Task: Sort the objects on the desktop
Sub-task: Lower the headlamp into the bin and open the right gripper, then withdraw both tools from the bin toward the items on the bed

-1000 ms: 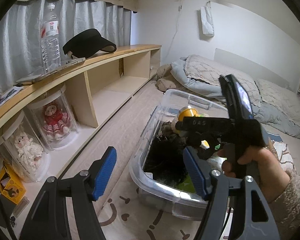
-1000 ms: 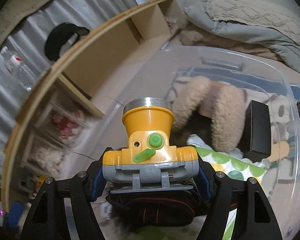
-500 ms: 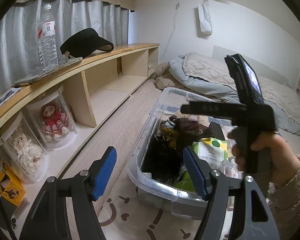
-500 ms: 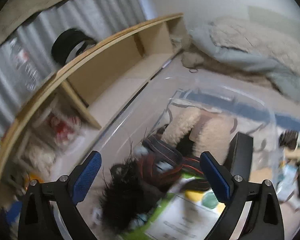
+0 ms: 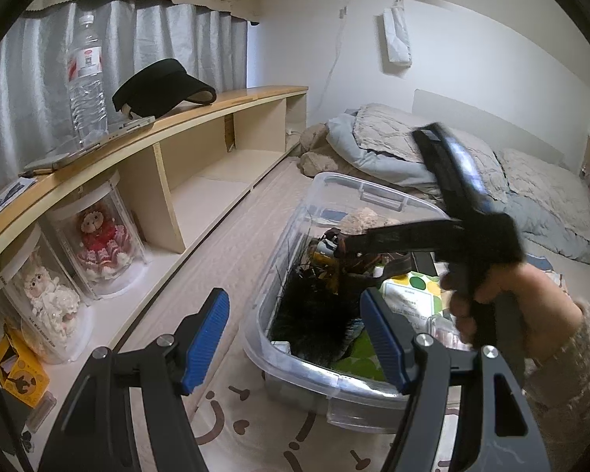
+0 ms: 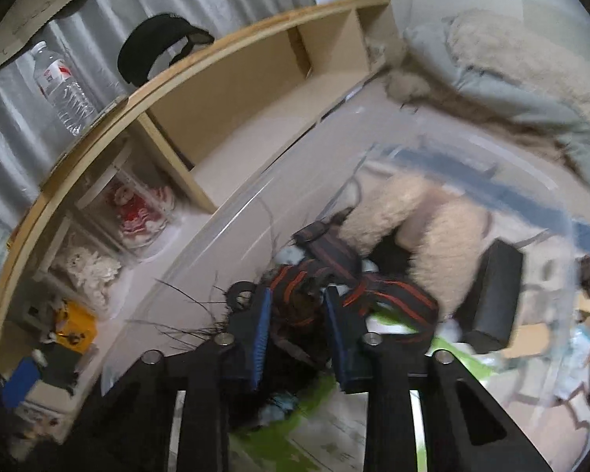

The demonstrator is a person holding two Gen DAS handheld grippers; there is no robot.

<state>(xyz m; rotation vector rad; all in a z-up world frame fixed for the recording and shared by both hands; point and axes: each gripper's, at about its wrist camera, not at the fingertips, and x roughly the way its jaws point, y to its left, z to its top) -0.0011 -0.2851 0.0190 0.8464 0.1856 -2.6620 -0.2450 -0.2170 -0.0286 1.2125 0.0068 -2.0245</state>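
Left gripper [image 5: 295, 338] is seen in the lower centre of the left wrist view, fingers spread wide, nothing held, hovering over the near end of the clear plastic bin [image 5: 295, 369]. Right gripper [image 6: 297, 338] is seen low centre in the right wrist view, fingers drawn close together but not touching, down inside the bin among the black bristly clutter [image 6: 295, 358]; whether anything is pinched cannot be told, as the frame is blurred there.

The striped headlamp strap [image 6: 334, 271] lies just ahead of the right gripper's tips, above centre of that view, its long axis running from upper left to lower right across the fingers' line. The yellow headlamp body [image 5: 324, 263] is glimpsed in the left wrist view at mid frame, under the right gripper's arm. A fluffy beige plush [image 6: 421, 228] and a black box [image 6: 495, 291] are stacked to the right of the strap.

The right gripper is judged the nearer one by far; the left is held back outside the bin's contents.
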